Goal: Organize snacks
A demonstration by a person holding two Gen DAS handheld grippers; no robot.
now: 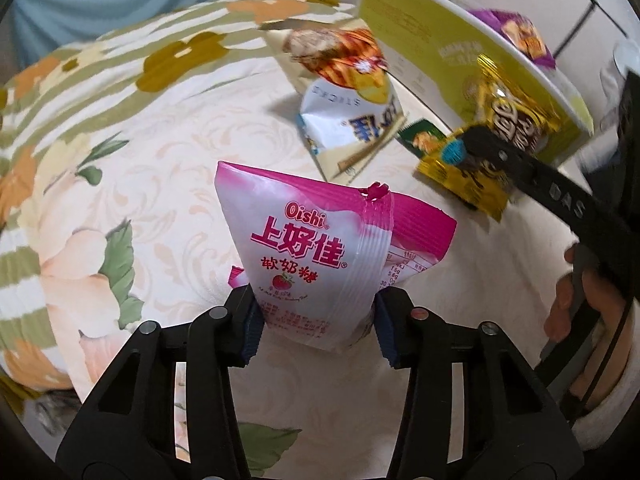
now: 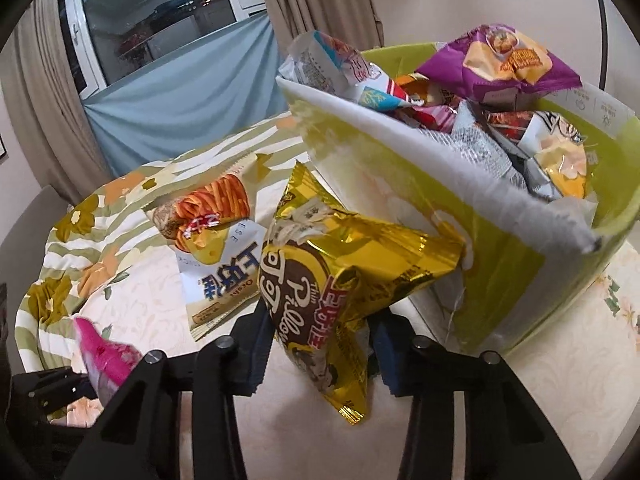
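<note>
Snacks ride in both our tongs: the left gripper [image 1: 316, 320] clamps the pink candy bag [image 1: 316, 256] above the table, the right gripper [image 2: 320, 344] pinches the gold pouch [image 2: 340, 276] beside the green box [image 2: 520, 280], likely its destination.

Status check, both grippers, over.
Left gripper shut on pink candy bag. Right gripper shut on gold snack bag, beside the green box. Cheese-stick bag loose on table.

Right tool [image 2: 318, 344] clamps gold snack bag [image 2: 340, 276], apparently just beside green box [image 2: 500, 280].
</note>
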